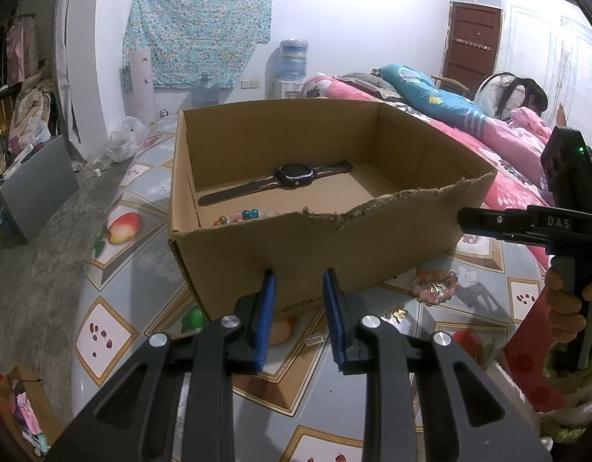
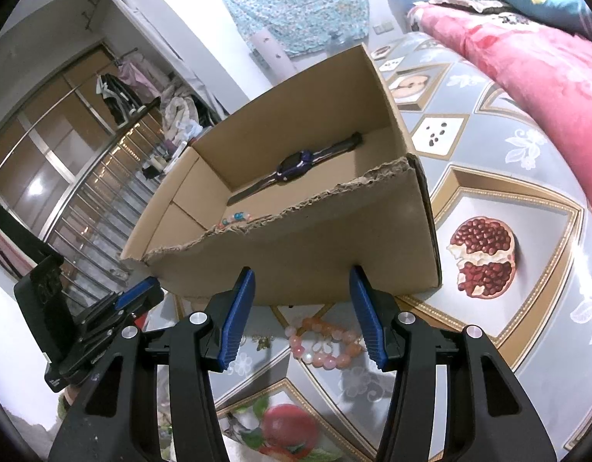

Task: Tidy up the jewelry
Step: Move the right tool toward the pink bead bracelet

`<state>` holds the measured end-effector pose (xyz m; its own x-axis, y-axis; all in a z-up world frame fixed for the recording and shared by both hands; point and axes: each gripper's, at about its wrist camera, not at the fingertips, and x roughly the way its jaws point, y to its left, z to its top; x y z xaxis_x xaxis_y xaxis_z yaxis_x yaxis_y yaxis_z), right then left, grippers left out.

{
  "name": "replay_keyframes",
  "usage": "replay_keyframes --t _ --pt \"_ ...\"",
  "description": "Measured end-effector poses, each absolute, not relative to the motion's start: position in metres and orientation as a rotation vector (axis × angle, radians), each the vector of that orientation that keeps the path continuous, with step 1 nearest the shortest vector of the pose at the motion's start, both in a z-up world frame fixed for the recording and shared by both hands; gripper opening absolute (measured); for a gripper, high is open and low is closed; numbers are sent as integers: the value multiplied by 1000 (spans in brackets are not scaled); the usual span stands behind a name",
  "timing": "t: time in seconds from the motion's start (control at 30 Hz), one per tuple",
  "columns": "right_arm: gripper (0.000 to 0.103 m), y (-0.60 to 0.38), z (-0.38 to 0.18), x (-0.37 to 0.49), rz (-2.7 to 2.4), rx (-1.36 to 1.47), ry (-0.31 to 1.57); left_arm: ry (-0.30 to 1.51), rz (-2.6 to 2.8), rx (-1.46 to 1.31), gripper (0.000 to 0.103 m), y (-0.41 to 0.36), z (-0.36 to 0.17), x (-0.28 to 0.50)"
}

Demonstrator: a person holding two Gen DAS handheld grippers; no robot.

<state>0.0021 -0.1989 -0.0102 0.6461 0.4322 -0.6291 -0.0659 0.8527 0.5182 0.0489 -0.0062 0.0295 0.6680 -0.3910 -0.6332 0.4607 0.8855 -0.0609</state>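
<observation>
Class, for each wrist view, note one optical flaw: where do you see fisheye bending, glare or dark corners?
Left wrist view: dark vignette fills the corners, and the cardboard box has walls that bow outward; the watch inside stays sharp. Right wrist view: the box looks tilted and stretched, the sliding wardrobe door carries a bright reflection, and the pink bead bracelet is slightly soft.

Home bedroom: bed [image 1: 469,123], wardrobe [image 2: 45,146].

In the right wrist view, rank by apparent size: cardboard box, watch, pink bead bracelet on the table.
1. cardboard box, by far the largest.
2. watch and pink bead bracelet: unsure. The watch spans longer, but the bracelet lies nearer the camera.
</observation>
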Motion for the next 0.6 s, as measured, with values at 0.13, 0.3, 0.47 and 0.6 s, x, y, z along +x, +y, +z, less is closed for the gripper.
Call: replay_keyframes --t 0.13,0.3,0.47,0.6 --pt "50 -199 -10 3 297 482 826 688 -481 108 24 -6 30 49" --pt "50 -199 -10 2 297 481 826 688 -482 107 24 -6 30 49" --pt "50 -199 -11 2 297 482 825 688 -482 107 24 -6 30 49" --pt "50 -200 -10 6 295 482 823 688 -482 106 24 -6 30 49"
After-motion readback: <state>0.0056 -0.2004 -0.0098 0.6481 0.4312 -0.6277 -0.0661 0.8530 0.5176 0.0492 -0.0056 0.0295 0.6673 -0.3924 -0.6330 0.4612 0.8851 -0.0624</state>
